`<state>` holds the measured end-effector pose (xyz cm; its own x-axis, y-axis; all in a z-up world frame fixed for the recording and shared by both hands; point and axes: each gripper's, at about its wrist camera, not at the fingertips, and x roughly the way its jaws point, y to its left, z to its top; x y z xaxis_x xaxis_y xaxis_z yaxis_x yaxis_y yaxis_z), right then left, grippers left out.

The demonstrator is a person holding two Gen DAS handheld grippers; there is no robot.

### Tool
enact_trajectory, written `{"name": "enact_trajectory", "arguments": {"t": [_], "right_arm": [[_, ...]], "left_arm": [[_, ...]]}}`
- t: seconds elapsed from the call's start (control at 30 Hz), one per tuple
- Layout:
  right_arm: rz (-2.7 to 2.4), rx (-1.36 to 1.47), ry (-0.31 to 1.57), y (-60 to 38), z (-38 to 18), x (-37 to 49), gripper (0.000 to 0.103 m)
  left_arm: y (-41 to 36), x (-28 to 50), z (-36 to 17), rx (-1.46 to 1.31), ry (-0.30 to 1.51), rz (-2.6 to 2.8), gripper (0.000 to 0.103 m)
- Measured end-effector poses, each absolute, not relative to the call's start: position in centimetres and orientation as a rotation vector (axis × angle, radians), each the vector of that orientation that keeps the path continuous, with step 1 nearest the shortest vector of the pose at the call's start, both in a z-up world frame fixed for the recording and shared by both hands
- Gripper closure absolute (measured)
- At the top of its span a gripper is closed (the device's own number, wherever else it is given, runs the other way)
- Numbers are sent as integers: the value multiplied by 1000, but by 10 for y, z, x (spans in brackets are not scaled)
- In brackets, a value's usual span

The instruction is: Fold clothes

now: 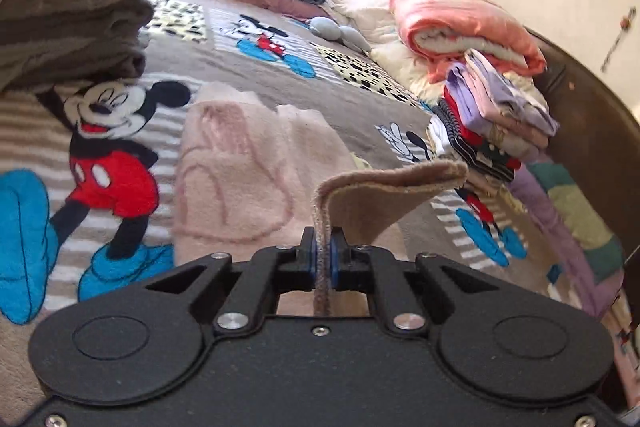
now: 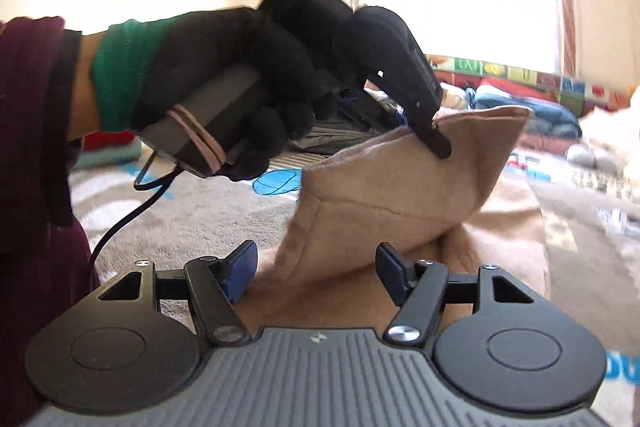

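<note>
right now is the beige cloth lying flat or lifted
Lifted and partly folded over: the left gripper is shut on an edge of the beige cloth, holding it off the blanket.

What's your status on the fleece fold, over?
Left gripper shut on tan fleece, corner lifted. Right gripper open, jaws either side of the fleece, not gripping. Nothing in the way.

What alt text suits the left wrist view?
The left gripper is shut on a lifted edge of a tan fleece garment above a Mickey Mouse blanket. Folded clothes are stacked at the right.
</note>
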<state>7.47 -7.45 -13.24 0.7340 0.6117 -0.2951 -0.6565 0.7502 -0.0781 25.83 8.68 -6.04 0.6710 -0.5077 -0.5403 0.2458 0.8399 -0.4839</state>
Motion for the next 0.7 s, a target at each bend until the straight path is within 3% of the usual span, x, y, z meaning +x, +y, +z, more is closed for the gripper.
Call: {"name": "enact_trajectory", "arguments": {"t": [0.23, 0.27, 0.3, 0.33, 0.5, 0.57, 0.67, 0.7], "right_arm": [[714, -368, 242, -36, -141, 64, 38], [711, -386, 242, -33, -140, 65, 38], [702, -404, 242, -28, -140, 66, 38], [693, -422, 242, -23, -139, 66, 38], [630, -514, 247, -15, -145, 70, 42], [634, -531, 264, -14, -148, 70, 50], [651, -522, 284, -14, -148, 72, 78], [662, -521, 286, -14, -149, 71, 81]], "left_arm": [[117, 269, -83, -468, 774, -478, 93], [119, 271, -82, -481, 759, -496, 88], [121, 271, -80, -489, 740, -509, 72], [122, 271, -78, -487, 723, -515, 66], [116, 272, -66, -383, 656, -542, 66], [117, 273, -62, -366, 633, -556, 61], [117, 278, -57, -354, 604, -575, 56], [116, 282, -57, -346, 601, -585, 56]]}}
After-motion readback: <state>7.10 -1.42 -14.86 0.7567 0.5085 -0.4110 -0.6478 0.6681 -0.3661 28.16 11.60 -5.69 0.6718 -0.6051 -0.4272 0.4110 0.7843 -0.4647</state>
